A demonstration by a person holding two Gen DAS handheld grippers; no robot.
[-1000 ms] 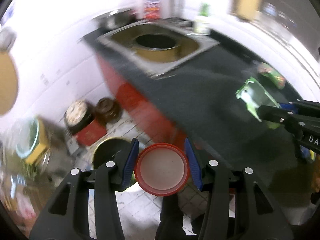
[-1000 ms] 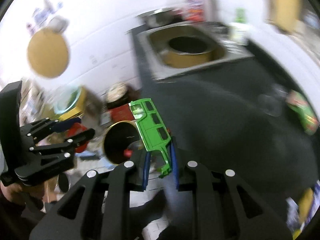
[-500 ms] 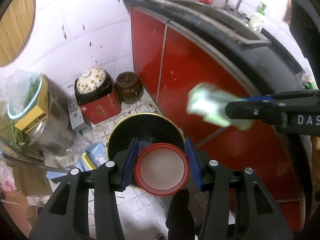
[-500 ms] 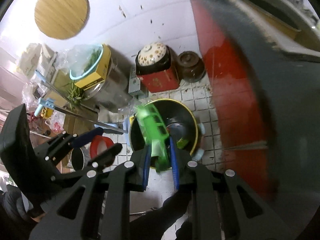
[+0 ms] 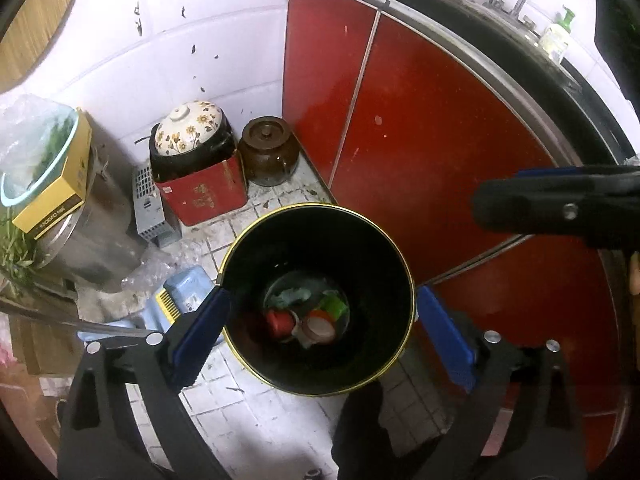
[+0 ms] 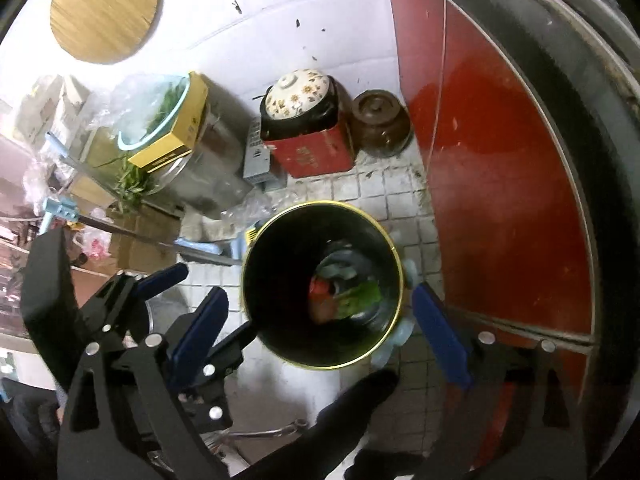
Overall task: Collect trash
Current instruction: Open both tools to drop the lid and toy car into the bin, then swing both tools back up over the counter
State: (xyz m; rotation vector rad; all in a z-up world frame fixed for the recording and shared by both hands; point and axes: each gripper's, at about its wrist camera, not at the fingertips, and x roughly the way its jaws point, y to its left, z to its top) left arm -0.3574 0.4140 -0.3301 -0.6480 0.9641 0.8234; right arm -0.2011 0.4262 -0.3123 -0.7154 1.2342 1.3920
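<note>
A black trash bin with a yellow rim [image 5: 316,206] stands on the tiled floor beside the red cabinet. My left gripper [image 5: 320,320] hangs over its mouth, jaws opening wide, nothing between the blue pads. Down in the bin lie a red-rimmed lid [image 5: 318,326], a red cup [image 5: 280,322] and a green wrapper [image 5: 335,306]. My right gripper [image 6: 320,320] is also above the bin [image 6: 320,203], jaws opening and empty, with the green wrapper [image 6: 360,294] at the bottom below it.
Red cabinet doors [image 5: 420,140] rise just right of the bin under the dark counter. Against the white wall stand a brown jar [image 5: 268,152], a red tin with a flowered pot [image 5: 200,192] and a steel pot [image 5: 92,232]. A blue dustpan [image 5: 184,296] lies left of the bin.
Both grippers came down from the counter to over the bin. The left let go of the red-rimmed lid, the right of the green wrapper; both pieces now lie inside.
</note>
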